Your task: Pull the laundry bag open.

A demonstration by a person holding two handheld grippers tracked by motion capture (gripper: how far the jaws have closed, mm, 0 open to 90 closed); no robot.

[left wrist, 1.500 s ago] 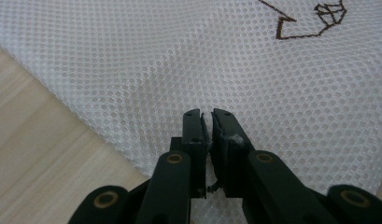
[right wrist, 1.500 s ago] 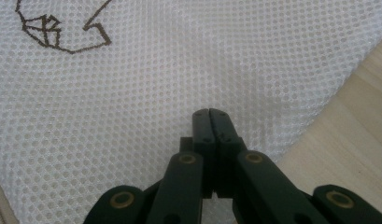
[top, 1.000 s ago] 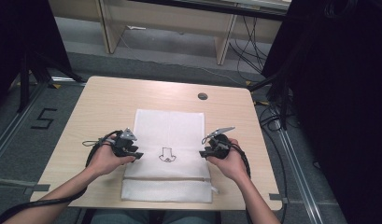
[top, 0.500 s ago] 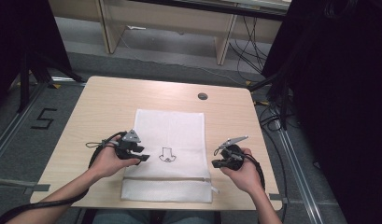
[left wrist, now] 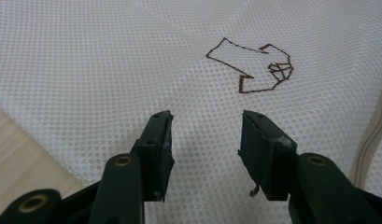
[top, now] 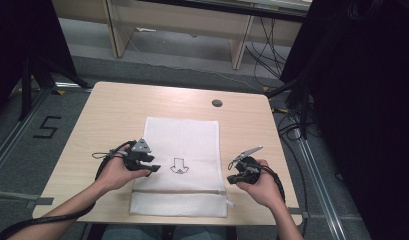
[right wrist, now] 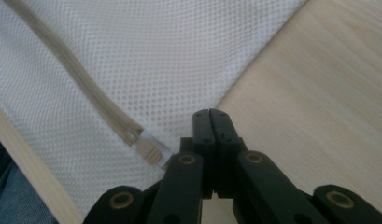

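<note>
Mesh bag (top: 181,165): zipper pull (right wrist: 151,148) beside closed right gripper (right wrist: 210,114).

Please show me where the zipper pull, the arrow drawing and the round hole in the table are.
zipper pull (right wrist: 151,148): right gripper view, on its pale tab.
arrow drawing (left wrist: 254,65): left gripper view, inside the brown outline.
round hole (top: 217,103): high view, on its dark centre.

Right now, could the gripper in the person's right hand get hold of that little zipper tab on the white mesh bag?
Probably yes. The right gripper sits right beside the zipper tab at the mesh bag edge, with nothing between them. Its jaws are shut, though, so they would need to open first.
</note>
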